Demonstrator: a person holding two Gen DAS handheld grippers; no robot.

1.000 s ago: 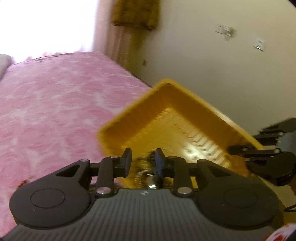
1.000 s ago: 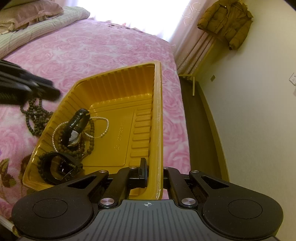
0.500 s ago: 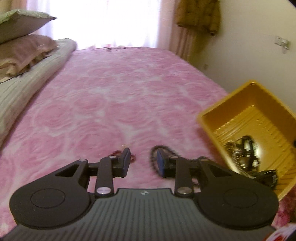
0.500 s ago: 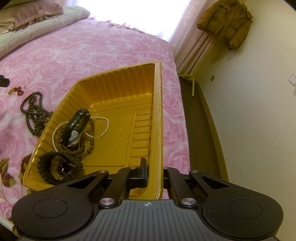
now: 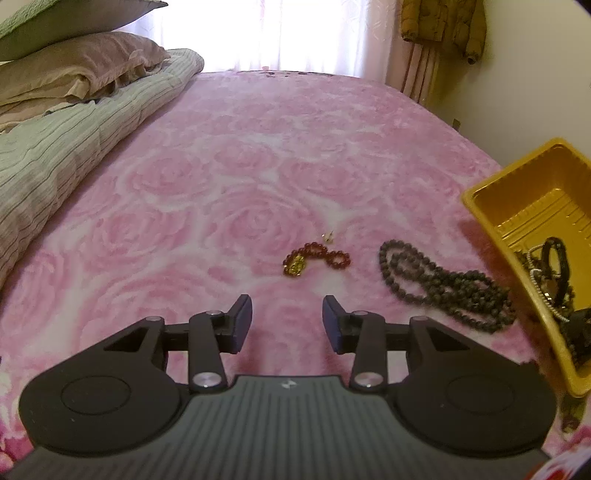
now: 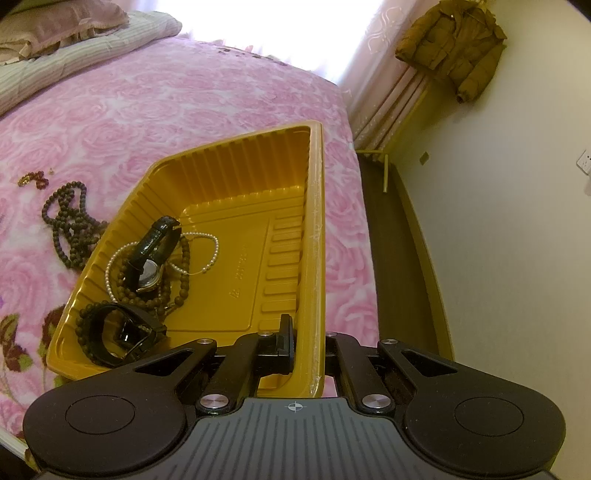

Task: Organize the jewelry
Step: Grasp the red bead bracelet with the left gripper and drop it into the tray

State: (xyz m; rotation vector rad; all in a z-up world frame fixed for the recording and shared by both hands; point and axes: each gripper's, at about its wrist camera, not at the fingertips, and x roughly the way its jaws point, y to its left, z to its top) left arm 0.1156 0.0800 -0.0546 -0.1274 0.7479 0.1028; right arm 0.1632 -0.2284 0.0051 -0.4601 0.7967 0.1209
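Having swung away from the tray [image 5: 491, 206], the left gripper [image 5: 287, 325], jaws apart, is lining up on the red bracelet [image 5: 316, 257] lying on the bed [image 5: 221, 155], needing descent; the right gripper [image 6: 309, 345] is clamping the tray's rim.

A bedroom in a home. A wide bed [image 5: 280, 177] under a pink rose-patterned blanket fills the scene, with pillows [image 5: 74, 62] and a folded striped quilt [image 5: 74, 147] stacked at the far left. A bright curtained window [image 5: 288, 33] stands beyond, and a brown padded jacket [image 6: 454, 48] hangs at the far right.
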